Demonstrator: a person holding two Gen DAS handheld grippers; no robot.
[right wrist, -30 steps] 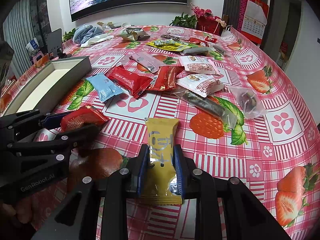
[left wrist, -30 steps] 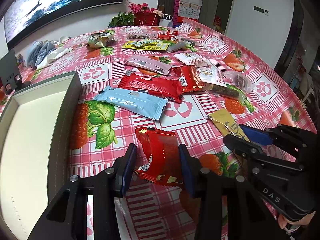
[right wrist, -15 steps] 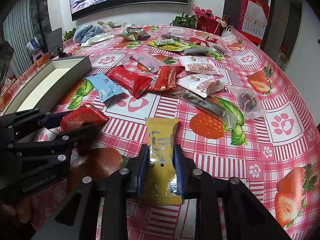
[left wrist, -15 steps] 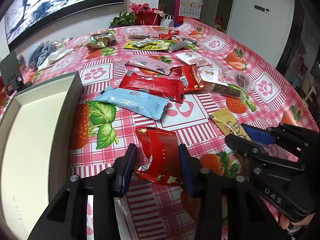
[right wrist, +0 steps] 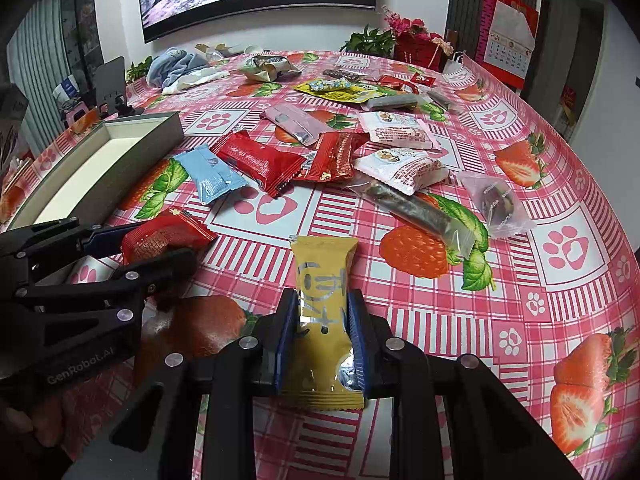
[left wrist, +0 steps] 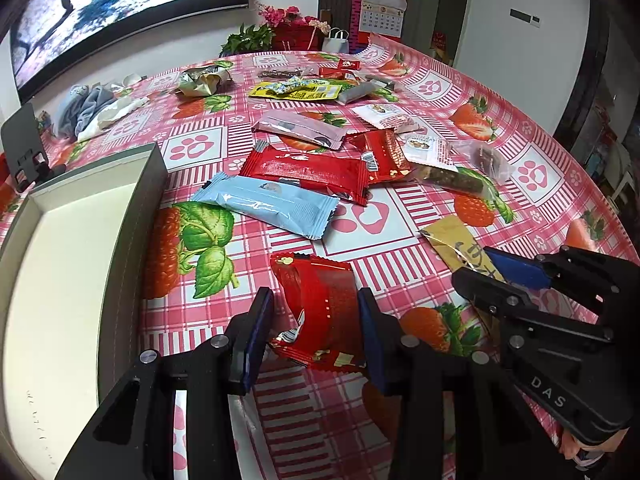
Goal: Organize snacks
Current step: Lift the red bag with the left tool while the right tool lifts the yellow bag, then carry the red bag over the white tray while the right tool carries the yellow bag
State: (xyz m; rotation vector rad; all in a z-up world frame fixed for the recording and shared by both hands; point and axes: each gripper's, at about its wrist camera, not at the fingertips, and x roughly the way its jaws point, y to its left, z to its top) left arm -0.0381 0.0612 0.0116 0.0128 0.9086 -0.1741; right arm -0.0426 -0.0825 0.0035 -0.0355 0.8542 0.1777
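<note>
My left gripper (left wrist: 316,304) is shut on a red snack packet (left wrist: 320,304), held low over the table; it also shows in the right wrist view (right wrist: 160,236). My right gripper (right wrist: 322,312) is shut on a yellow snack packet (right wrist: 322,304), seen in the left wrist view (left wrist: 460,244) too. A grey open box with a white inside (left wrist: 60,264) stands at the left (right wrist: 96,168). A light blue packet (left wrist: 272,204), a long red packet (left wrist: 308,172) and several other snacks lie spread over the table.
The round table has a pink strawberry-and-paw cloth (left wrist: 360,220). At the far side lie a blue cloth (right wrist: 176,66), a crumpled foil wrapper (right wrist: 264,68) and a flower pot (right wrist: 416,40). A black phone stand (left wrist: 24,148) is behind the box.
Both grippers have shifted only slightly, still holding their packets. The left view has crept a little forward and right; nothing on the table has moved.
</note>
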